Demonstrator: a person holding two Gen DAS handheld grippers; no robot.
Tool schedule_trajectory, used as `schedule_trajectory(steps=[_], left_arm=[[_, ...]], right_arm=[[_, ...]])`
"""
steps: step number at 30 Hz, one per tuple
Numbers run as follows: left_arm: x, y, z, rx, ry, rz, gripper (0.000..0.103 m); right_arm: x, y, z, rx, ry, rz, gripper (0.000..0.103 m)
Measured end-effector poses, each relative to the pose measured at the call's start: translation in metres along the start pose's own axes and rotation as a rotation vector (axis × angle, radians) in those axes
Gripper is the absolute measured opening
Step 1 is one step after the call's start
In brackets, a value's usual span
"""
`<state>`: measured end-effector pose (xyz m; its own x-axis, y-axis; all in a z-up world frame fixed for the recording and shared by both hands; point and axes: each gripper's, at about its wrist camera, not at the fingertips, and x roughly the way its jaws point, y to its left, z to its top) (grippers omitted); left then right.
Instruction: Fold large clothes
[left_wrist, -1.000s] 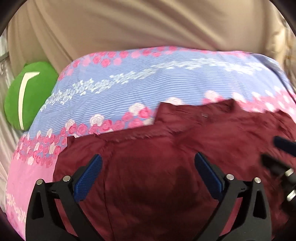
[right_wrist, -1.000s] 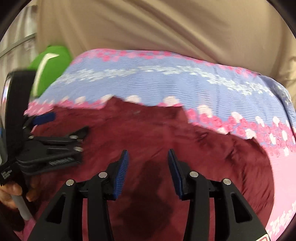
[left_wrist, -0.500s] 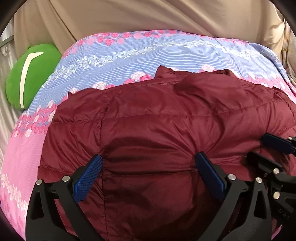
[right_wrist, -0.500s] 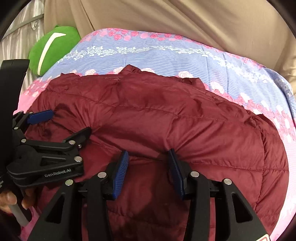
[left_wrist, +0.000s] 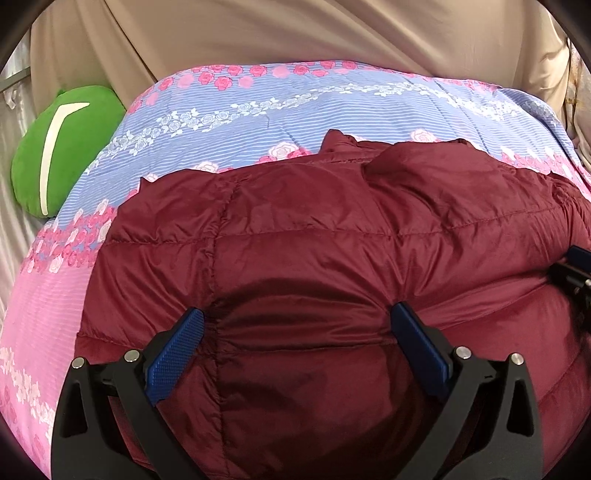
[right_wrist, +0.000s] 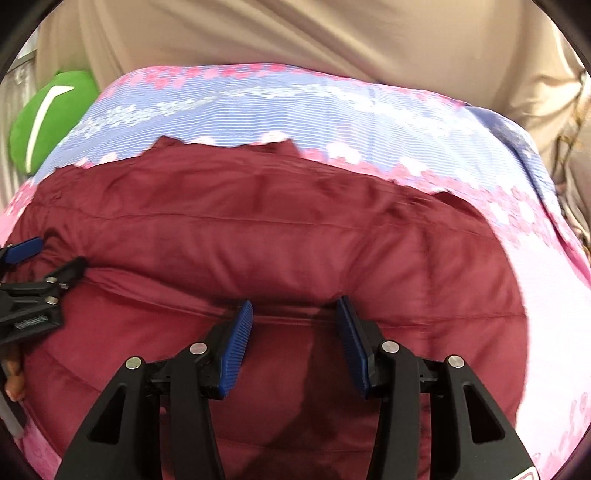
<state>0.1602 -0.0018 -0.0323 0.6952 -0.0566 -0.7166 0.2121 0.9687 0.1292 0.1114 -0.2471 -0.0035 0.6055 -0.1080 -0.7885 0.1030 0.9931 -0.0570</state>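
A dark red quilted jacket (left_wrist: 332, 229) lies folded on the bed, its puffy upper layer ending in a rounded fold edge. My left gripper (left_wrist: 297, 317) is open wide, low over the jacket, its fingertips at that fold edge and pressing on nothing. In the right wrist view the same jacket (right_wrist: 258, 229) fills the middle. My right gripper (right_wrist: 293, 312) stands about half open, its blue pads (right_wrist: 236, 347) apart over the lower layer, tips at the fold. Each gripper shows at the edge of the other's view: the left gripper (right_wrist: 37, 288) and the right gripper (left_wrist: 576, 273).
The bed carries a blue and pink flowered quilt (left_wrist: 295, 103). A green cushion (left_wrist: 62, 147) sits at its far left corner. Beige cloth (left_wrist: 295, 33) hangs behind the bed. A fingertip of the person (right_wrist: 14, 384) shows at the left edge.
Both grippers have come down and closer to the jacket, whose puffy upper layer now lies across it just ahead of the fingertips. The right wrist view shifted most recently and is blurred.
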Motion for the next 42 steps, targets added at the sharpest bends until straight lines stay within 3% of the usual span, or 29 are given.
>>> schedule_trajectory(steps=[5, 7, 8, 12, 15, 18, 22, 26, 28, 31, 34, 38, 42], left_arm=[[-0.004, 0.025, -0.002, -0.013, -0.016, 0.063, 0.098], [-0.005, 0.042, -0.003, -0.023, -0.022, 0.13, 0.098], [-0.005, 0.058, -0.004, -0.032, -0.024, 0.198, 0.098], [-0.004, 0.108, 0.007, -0.118, 0.014, 0.289, 0.098], [-0.021, 0.111, 0.033, -0.153, -0.043, 0.27, 0.097], [-0.038, 0.083, 0.061, -0.121, -0.129, 0.181, 0.098], [0.002, 0.046, 0.085, -0.029, -0.084, 0.117, 0.098], [0.066, 0.052, 0.084, -0.02, 0.016, 0.165, 0.098], [0.078, 0.066, 0.084, -0.088, 0.04, 0.085, 0.098], [0.089, 0.08, 0.088, -0.152, 0.048, 0.091, 0.098], [0.094, 0.08, 0.086, -0.151, 0.057, 0.093, 0.098], [0.099, 0.091, 0.083, -0.191, 0.071, 0.073, 0.098], [0.067, 0.1, 0.076, -0.188, 0.008, 0.15, 0.098]], right_arm=[[-0.006, -0.047, -0.011, 0.066, 0.002, -0.067, 0.044], [-0.011, -0.074, -0.016, 0.101, -0.004, -0.149, 0.046], [-0.013, -0.084, -0.017, 0.127, 0.001, -0.166, 0.048], [-0.029, -0.125, -0.015, 0.242, -0.007, -0.265, 0.05], [-0.042, -0.121, 0.01, 0.254, -0.065, -0.163, 0.051], [-0.035, -0.091, 0.041, 0.181, -0.106, -0.049, 0.05], [0.017, -0.058, 0.071, 0.137, -0.037, 0.073, 0.049], [0.066, -0.076, 0.066, 0.146, 0.022, -0.05, 0.05], [0.071, -0.099, 0.061, 0.241, 0.032, 0.048, 0.05], [0.07, -0.107, 0.059, 0.272, 0.033, 0.029, 0.053], [0.062, -0.101, 0.054, 0.247, -0.005, -0.017, 0.053], [0.073, -0.115, 0.05, 0.3, 0.011, 0.04, 0.056], [0.046, -0.102, 0.046, 0.257, -0.014, -0.088, 0.055]])
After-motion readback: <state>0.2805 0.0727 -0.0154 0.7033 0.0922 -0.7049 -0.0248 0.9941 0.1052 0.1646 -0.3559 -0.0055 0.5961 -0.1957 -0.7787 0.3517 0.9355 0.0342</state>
